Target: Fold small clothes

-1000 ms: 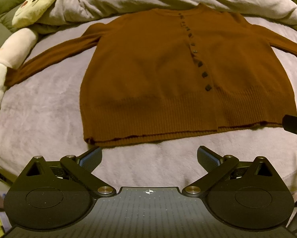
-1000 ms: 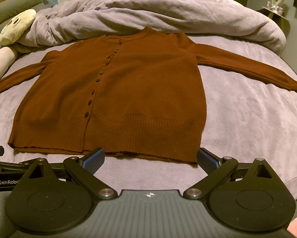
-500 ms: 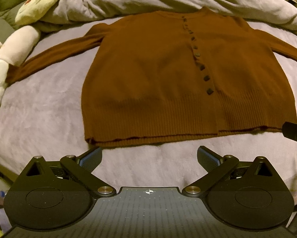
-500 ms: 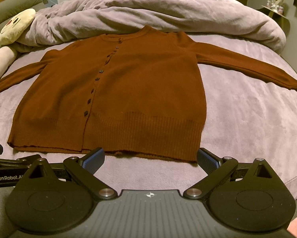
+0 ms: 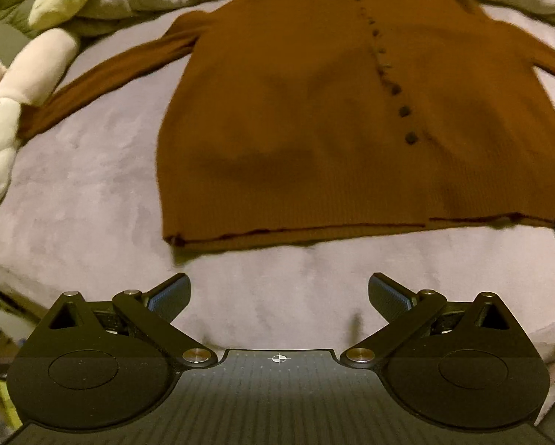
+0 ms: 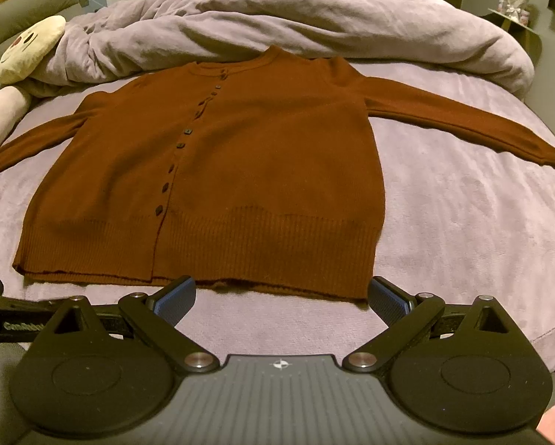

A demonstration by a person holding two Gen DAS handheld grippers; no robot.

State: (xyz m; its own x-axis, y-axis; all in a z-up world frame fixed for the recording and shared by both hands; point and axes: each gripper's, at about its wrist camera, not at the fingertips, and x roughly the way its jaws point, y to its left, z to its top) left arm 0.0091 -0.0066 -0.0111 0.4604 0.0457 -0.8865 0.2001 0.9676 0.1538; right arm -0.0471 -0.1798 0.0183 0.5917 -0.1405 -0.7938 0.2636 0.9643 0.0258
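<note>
Left wrist view: brown cardigan flat ahead of spread left tongs; right tongs likewise spread.

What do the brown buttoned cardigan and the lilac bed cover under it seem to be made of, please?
Brown buttoned cardigan: probably a fine matte knit, wool-like, judging by its ribbed hem band. Lilac bed cover: seemingly soft plush fleece, with brushed light-and-dark streaks in its nap.
</note>
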